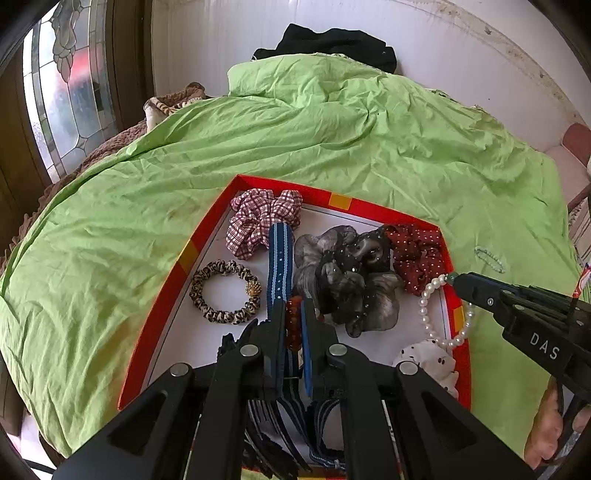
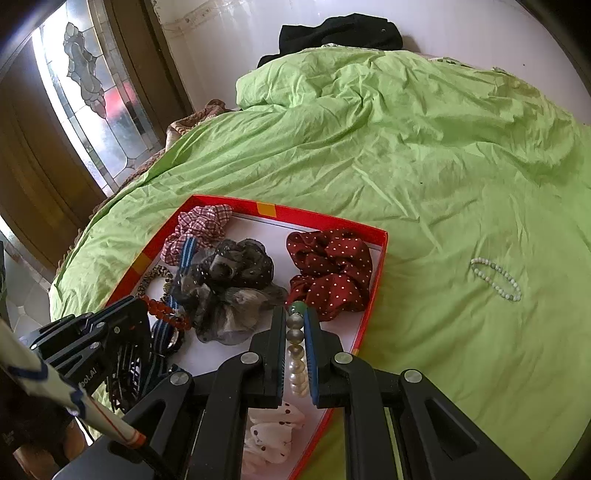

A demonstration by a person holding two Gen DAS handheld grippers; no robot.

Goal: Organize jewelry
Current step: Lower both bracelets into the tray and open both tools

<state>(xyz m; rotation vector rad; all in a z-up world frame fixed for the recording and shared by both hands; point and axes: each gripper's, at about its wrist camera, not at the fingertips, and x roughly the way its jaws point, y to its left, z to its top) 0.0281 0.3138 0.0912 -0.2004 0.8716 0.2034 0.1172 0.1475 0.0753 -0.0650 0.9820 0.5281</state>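
Right gripper (image 2: 295, 347) clamps pearl bracelet (image 1: 428, 314) over the red tray (image 1: 207, 236); left gripper (image 1: 293, 328) pinches amber bead bracelet (image 2: 166, 314), probably. Both light, floppy, slippery: grip across beads.

A wrinkled bright green cotton bed sheet (image 1: 332, 155) covers a wide bed. At its far end lies a dark black cloth bundle (image 2: 340, 31) against the plain white wall (image 1: 424, 33). On the left a brown wooden door (image 2: 33, 155) holds a leaded stained-glass pane (image 1: 70, 92), through which daylight comes. Under the sheet's left edge shows a brown fuzzy blanket (image 1: 122, 138).
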